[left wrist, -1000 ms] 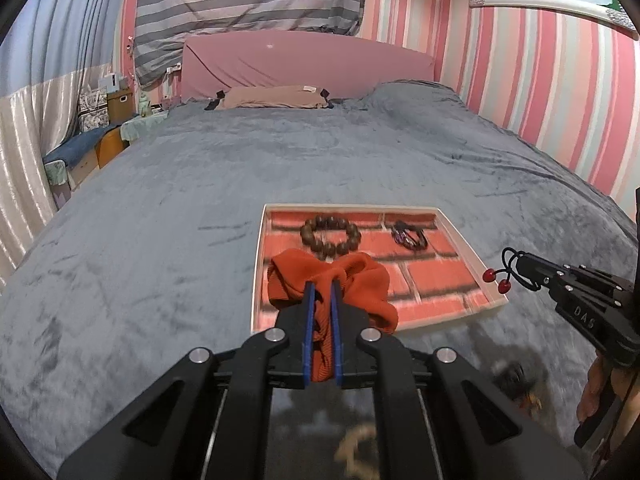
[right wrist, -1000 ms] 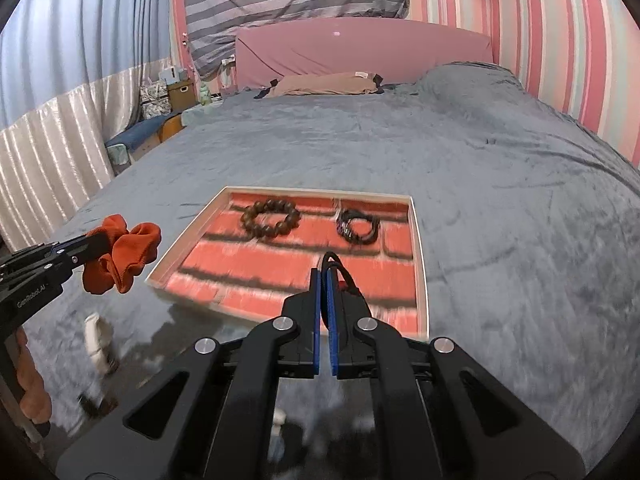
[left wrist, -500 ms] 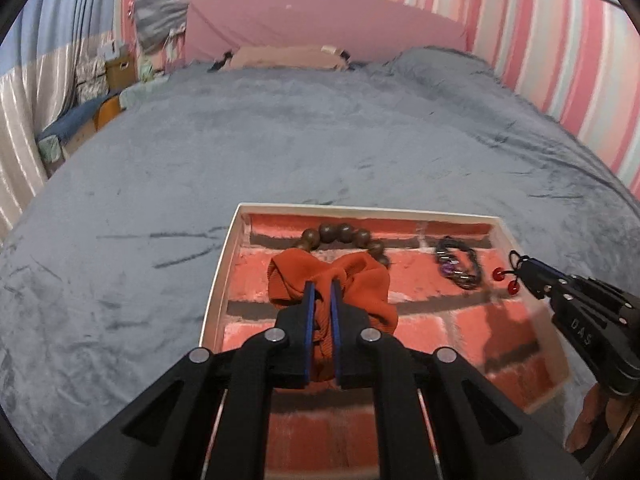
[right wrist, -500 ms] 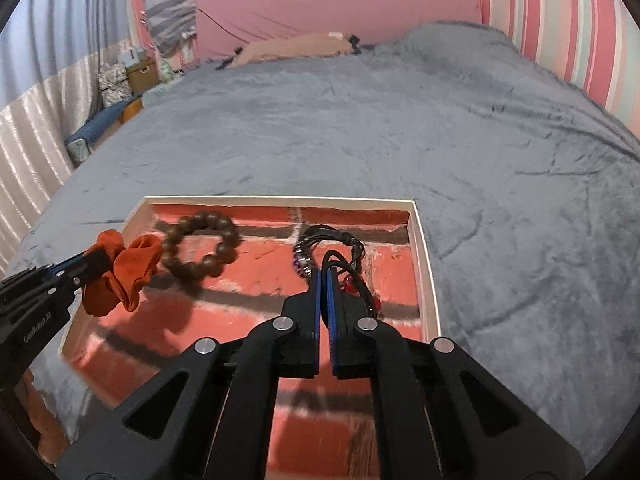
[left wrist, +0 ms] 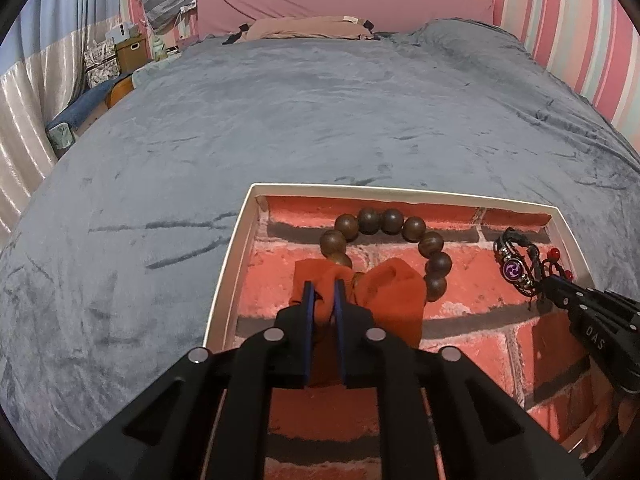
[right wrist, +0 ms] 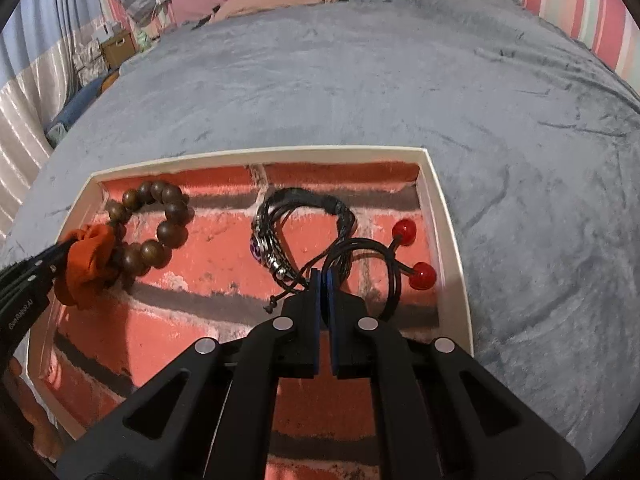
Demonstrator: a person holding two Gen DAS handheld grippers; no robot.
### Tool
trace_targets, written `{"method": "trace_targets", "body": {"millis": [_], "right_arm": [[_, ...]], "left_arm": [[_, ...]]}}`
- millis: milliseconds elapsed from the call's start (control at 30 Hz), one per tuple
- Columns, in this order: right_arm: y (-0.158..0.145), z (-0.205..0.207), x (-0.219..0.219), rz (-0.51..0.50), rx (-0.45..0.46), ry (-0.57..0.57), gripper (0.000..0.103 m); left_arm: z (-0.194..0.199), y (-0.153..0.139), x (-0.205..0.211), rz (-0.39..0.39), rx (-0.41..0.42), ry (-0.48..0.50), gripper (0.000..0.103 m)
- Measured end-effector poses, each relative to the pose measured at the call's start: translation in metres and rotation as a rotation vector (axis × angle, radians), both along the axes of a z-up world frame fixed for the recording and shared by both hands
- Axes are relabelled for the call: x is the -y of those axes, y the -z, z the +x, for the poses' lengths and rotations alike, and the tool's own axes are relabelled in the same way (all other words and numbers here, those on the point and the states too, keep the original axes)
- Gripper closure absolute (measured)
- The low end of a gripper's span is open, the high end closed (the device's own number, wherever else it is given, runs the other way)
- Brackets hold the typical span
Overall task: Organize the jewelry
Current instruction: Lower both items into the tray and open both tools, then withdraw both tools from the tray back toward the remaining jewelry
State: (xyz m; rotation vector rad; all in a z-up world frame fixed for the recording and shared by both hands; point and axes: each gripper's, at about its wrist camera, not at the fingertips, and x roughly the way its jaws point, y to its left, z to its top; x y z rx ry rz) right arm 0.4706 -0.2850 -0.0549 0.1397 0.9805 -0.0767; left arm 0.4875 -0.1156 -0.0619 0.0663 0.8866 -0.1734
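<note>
A white-rimmed tray (left wrist: 232,256) with a brick-print floor lies on the grey bed. My left gripper (left wrist: 323,286) holds an orange scrunchie (left wrist: 394,292) low over the tray's left part; its jaws are opening, and the cloth is still between the pads. The scrunchie overlaps a wooden bead bracelet (left wrist: 432,242). My right gripper (right wrist: 323,274) is shut on a black hair tie (right wrist: 394,276) with two red beads (right wrist: 424,276), at the tray's right side. A black braided bracelet (right wrist: 276,256) with a purple charm lies just left of it.
The grey blanket (left wrist: 320,120) spreads around the tray on all sides. A pink headboard (left wrist: 344,0) and a tan pillow (left wrist: 308,28) are at the far end. Boxes and clutter (left wrist: 120,52) stand beside the bed at far left. A hand (right wrist: 24,400) shows at the lower left.
Both grippers have come forward and down from in front of the tray to low over it. The scrunchie now hangs by the bead bracelet and the hair tie by the black bracelet.
</note>
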Motion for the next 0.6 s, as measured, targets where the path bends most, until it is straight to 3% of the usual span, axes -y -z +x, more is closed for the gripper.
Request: {"method": "trace_targets", "body": {"millis": [100, 133, 167, 233, 400, 467, 600], "right_arm": [[-0.006, -0.005, -0.001, 0.005, 0.0, -0.015, 0.085], [-0.008, -0.007, -0.001, 0.015, 0.008, -0.017, 0.068], [-0.013, -0.012, 0.0, 0.024, 0.023, -0.018, 0.052], [-0.023, -0.021, -0.001, 0.038, 0.048, -0.038, 0.049], [-0.055, -0.058, -0.004, 0.027, 0.121, -0.077, 0.033], [-0.07, -0.077, -0.005, 0.013, 0.16, -0.085, 0.025], [-0.097, -0.115, -0.004, 0.02, 0.233, -0.085, 0.012]], "left_arm": [[-0.006, -0.004, -0.002, 0.003, -0.003, 0.011, 0.091], [-0.009, -0.005, -0.004, -0.001, -0.002, 0.014, 0.085], [-0.013, -0.008, -0.005, -0.006, 0.0, 0.016, 0.069], [-0.025, -0.018, -0.008, 0.0, 0.039, -0.007, 0.042], [-0.06, -0.042, -0.015, -0.012, 0.086, 0.007, 0.039], [-0.075, -0.053, -0.02, -0.025, 0.105, 0.011, 0.027], [-0.112, -0.081, -0.034, -0.038, 0.15, 0.006, 0.02]]}}
